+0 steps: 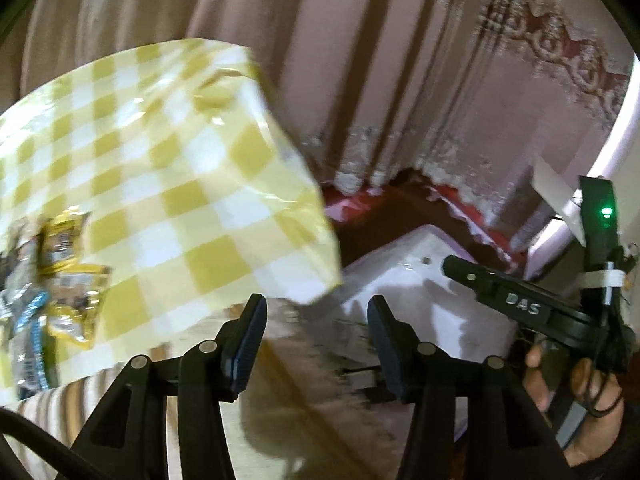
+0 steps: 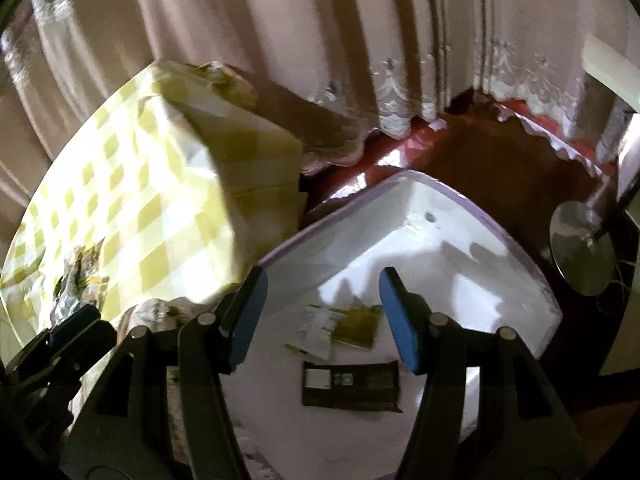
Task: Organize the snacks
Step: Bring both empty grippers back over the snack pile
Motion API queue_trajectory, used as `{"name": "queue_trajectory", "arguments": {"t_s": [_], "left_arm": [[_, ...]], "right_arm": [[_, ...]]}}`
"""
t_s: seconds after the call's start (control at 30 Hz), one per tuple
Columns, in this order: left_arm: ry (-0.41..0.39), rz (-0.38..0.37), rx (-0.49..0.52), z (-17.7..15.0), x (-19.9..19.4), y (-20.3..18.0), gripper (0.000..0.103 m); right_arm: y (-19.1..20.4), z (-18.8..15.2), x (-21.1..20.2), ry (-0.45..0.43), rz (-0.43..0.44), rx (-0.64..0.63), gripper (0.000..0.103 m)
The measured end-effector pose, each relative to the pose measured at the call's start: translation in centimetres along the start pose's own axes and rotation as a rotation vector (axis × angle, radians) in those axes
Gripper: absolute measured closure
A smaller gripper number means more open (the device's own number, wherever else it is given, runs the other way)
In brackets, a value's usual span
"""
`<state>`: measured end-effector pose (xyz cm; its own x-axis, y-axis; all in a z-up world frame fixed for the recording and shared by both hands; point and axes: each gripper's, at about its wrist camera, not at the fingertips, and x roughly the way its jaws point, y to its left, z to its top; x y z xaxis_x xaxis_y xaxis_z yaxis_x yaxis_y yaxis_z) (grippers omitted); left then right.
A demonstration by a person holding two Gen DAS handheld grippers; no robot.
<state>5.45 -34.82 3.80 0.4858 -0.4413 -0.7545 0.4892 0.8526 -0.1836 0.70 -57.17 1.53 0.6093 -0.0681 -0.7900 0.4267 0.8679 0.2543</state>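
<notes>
A: Left hand-held gripper (image 1: 316, 332) spread wide, nothing between its pads; right hand-held gripper (image 2: 324, 316) gaping too, empty, poised over the white bin (image 2: 460, 236).

B: And the snacks?

A: A dark packet (image 2: 352, 386) and a yellow-green one (image 2: 356, 326) lie inside the bin. Further left, a blurred heap of snack packets (image 1: 60, 280) sits on the checkered bench (image 1: 180, 152), curtains (image 1: 360, 60) behind

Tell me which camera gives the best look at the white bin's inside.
The right wrist view. It looks down into the white bin, showing its walls, floor and the snack packets lying inside, between the open right gripper. The left wrist view shows only a blurred part of the bin, partly hidden by the checkered tablecloth.
</notes>
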Motion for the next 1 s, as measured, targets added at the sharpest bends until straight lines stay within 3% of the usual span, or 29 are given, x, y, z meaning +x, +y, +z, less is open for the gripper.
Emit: {"name": "queue_trajectory", "arguments": {"t_s": [0.27,0.4,0.73,1.0], "left_arm": [[-0.031,0.191,-0.05,-0.2,-1.9,4.4,0.049],[-0.044,0.276,-0.076,-0.6,-2.9,6.6,0.043],[-0.055,0.37,-0.175,-1.3,-5.1,12.9,0.039],[-0.055,0.395,-0.244,-2.3,-6.2,17.5,0.038]], "right_arm": [[5.7,-0.6,0.3,0.017,0.088,-0.071,0.041],[8.9,-1.0,0.4,0.025,0.114,-0.115,0.041],[16.7,-2.5,0.5,0.013,0.138,-0.203,0.041],[21.4,-3.8,1.4,0.002,0.117,-0.248,0.041]]}}
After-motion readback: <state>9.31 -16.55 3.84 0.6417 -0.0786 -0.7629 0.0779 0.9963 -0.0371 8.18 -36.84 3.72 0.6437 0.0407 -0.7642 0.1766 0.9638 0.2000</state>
